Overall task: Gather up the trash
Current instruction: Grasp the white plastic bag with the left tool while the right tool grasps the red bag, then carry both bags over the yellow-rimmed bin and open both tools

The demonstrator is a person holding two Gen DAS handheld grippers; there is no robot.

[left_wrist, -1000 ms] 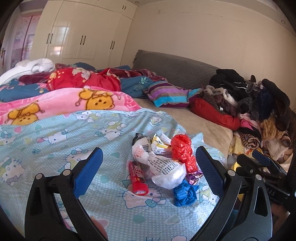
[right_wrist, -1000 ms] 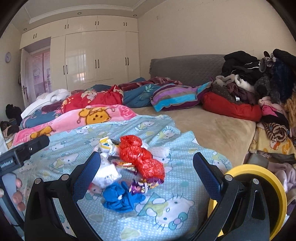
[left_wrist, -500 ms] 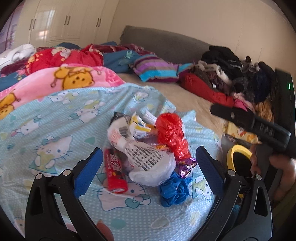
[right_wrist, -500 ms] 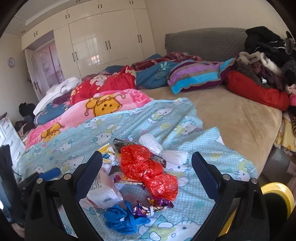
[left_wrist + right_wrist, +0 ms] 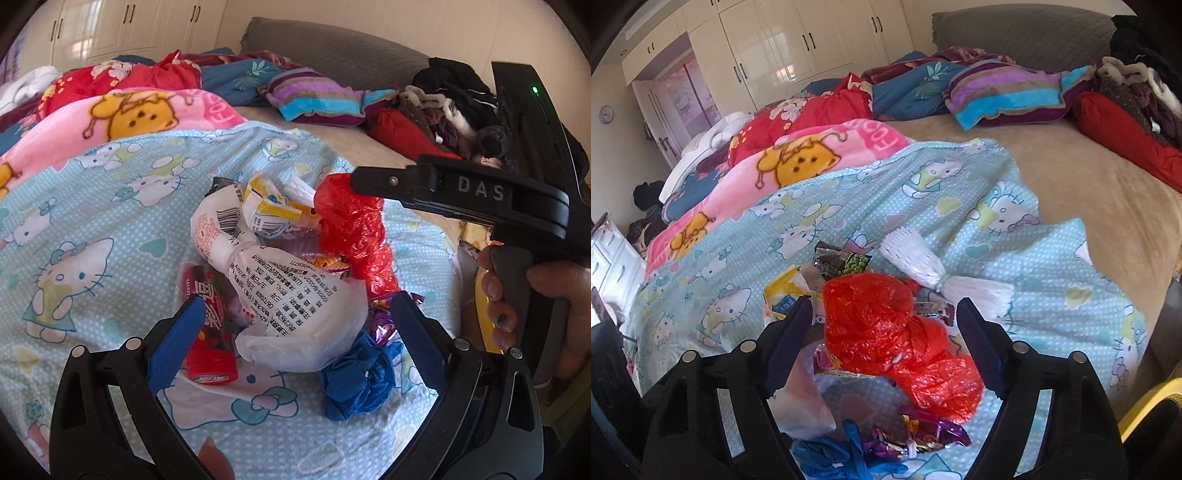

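Note:
A heap of trash lies on the light-blue cartoon-cat blanket [image 5: 92,229]. My left gripper [image 5: 297,301] is open and low over the heap, its blue fingers either side of a white printed plastic bag [image 5: 295,306]. A red tube wrapper [image 5: 210,332] lies by its left finger and a crumpled blue bag [image 5: 354,373] by its right. My right gripper [image 5: 884,306] straddles a crumpled red plastic bag [image 5: 886,332]. Its jaws are closing, with small gaps still showing beside the bag. In the left wrist view that gripper [image 5: 461,192] reaches in from the right, held by a hand [image 5: 535,306].
A white foam fruit net [image 5: 923,262], snack wrappers [image 5: 842,262] and a purple candy wrapper [image 5: 923,435] lie in the heap. A yellow bin rim [image 5: 1145,402] shows at the bed's right edge. Piled quilts [image 5: 820,158] and clothes [image 5: 450,107] sit behind, on the tan mattress [image 5: 1089,192].
Both grippers have dropped and moved in close over the trash heap. The right gripper's jaws have narrowed around the red bag, and it has come into the left wrist view.

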